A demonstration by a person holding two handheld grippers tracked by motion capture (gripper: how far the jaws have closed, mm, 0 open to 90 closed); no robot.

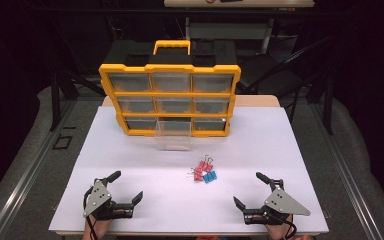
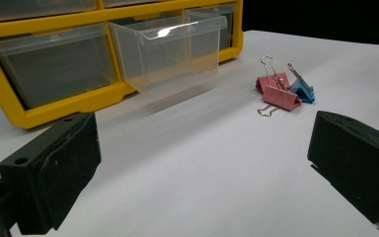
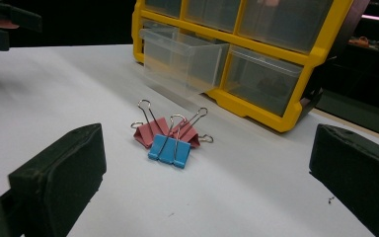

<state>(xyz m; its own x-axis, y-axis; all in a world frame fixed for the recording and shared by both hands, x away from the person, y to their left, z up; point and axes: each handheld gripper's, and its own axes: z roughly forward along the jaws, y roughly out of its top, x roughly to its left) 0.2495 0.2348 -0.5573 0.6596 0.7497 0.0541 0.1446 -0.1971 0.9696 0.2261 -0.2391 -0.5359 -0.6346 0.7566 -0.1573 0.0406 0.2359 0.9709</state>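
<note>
- Near the middle of the white table (image 1: 130,200), a small heap of binder clips (image 1: 203,171) lies in front of the yellow organizer (image 1: 170,95), whose bottom-middle clear drawer (image 1: 174,134) stands pulled out
- Left gripper (image 1: 127,187) and right gripper (image 1: 246,189) rest at the near edge, both with jaws spread wide and nothing between them
- Judging by the open drawer, the work looks like moving clips into it; the right gripper sits nearer the heap, so it seems the better one to reach
- To do it well, take one clip at a time: the blue clip (image 3: 169,150) lies at the near side in the right gripper view, touching the pink clips (image 3: 165,129), so pinch its body across the short side and lift straight up
- Its long axis runs roughly across that view, tilted slightly down to the right, with the wire handles pointing away toward the organizer
</note>
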